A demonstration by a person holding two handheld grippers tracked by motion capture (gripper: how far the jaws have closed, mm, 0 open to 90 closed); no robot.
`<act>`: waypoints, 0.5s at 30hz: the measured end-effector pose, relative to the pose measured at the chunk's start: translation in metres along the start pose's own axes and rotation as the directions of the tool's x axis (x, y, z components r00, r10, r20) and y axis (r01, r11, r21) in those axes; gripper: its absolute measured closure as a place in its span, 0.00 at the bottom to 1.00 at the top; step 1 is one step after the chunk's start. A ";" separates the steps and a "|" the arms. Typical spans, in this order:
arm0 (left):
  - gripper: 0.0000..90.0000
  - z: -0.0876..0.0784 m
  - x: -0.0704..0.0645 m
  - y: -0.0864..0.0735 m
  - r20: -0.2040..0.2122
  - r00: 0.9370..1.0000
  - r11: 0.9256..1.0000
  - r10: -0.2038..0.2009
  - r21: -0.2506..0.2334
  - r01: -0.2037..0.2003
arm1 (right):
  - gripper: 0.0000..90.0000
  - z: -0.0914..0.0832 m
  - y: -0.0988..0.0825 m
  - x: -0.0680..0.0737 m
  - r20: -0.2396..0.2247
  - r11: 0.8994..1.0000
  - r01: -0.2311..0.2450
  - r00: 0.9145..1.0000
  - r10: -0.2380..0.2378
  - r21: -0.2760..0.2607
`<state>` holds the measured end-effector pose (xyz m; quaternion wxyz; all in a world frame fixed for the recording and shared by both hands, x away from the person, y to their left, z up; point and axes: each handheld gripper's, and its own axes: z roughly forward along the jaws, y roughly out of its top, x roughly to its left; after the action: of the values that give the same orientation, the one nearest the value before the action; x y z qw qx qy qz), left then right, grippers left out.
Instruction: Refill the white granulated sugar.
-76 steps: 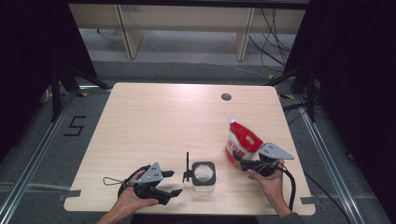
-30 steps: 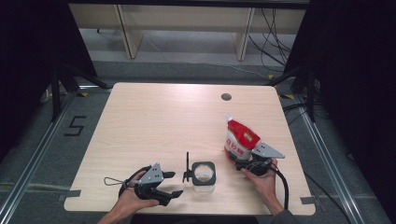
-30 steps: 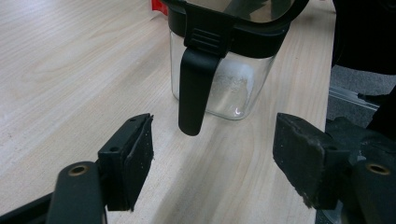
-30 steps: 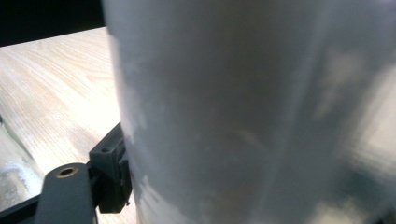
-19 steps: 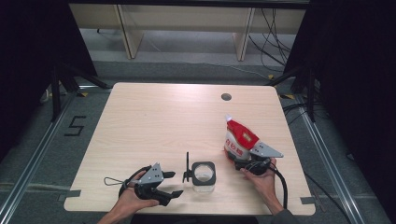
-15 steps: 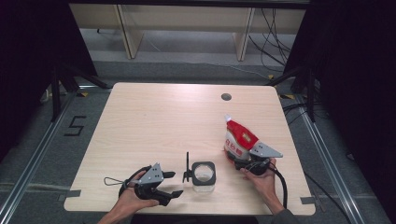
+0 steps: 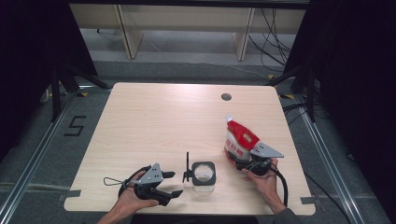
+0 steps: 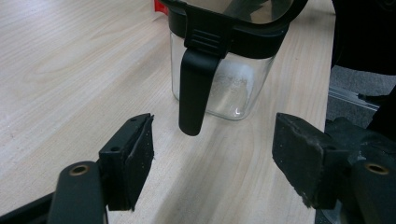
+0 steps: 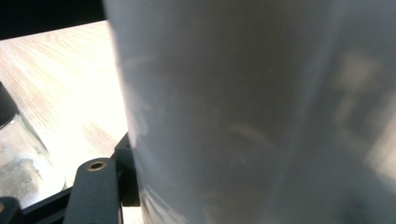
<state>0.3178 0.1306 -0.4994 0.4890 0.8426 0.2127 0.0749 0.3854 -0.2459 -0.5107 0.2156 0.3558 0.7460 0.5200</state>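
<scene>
The right gripper (image 7: pixel 239 157) at the near right of the table (image 7: pixel 154 121) has just been closing its jaws on the red and white pouch (image 7: pixel 239 138), which stands tilted between them; the pads press its sides. The left gripper (image 8: pixel 212 161) rests at the near left, jaws spread wide and holding nothing. Just beyond them stands a glass jar (image 8: pixel 229 79) with a black lid, its black handle (image 8: pixel 194 88) hanging toward the gap.
</scene>
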 end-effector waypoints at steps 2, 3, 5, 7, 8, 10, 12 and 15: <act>0.32 0.000 -0.002 -0.001 -0.005 0.999 0.999 -0.045 -0.010 0.045 | 0.40 -0.003 0.000 0.003 0.011 1.000 -0.006 1.000 0.005 0.013; 0.32 0.000 -0.001 -0.001 -0.006 0.999 0.999 -0.035 -0.004 0.035 | 0.41 -0.004 0.001 0.003 0.014 0.999 0.036 0.999 -0.036 0.007; 0.32 -0.001 0.000 0.000 -0.005 1.000 1.000 -0.014 -0.002 0.014 | 0.41 -0.008 0.001 0.006 0.026 0.998 0.045 0.999 -0.046 0.032; 0.32 -0.001 -0.001 -0.001 -0.012 1.000 1.000 -0.026 0.002 0.026 | 0.41 -0.009 0.003 0.005 0.012 0.997 0.072 0.997 -0.072 -0.002; 0.32 -0.001 0.000 0.000 -0.005 1.000 1.000 -0.012 -0.001 0.012 | 0.41 -0.011 0.003 0.009 0.013 0.999 0.049 0.999 -0.049 0.007; 0.32 0.000 -0.001 -0.001 -0.003 1.000 1.000 -0.026 -0.010 0.026 | 0.41 -0.012 0.004 0.007 0.015 0.995 0.098 0.995 -0.097 -0.014; 0.32 -0.001 0.001 0.000 0.000 1.000 1.000 -0.009 -0.009 0.009 | 0.41 -0.017 0.007 0.013 0.018 0.995 0.094 0.995 -0.093 -0.020; 0.32 -0.002 0.000 -0.001 -0.016 1.000 1.000 -0.022 0.001 0.022 | 0.41 -0.022 0.013 0.014 0.031 0.984 0.178 0.984 -0.177 -0.033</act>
<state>0.3172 0.1327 -0.4996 0.4875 0.8399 0.2261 0.0762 0.3649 -0.2470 -0.4900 0.2775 0.2913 0.7623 0.5069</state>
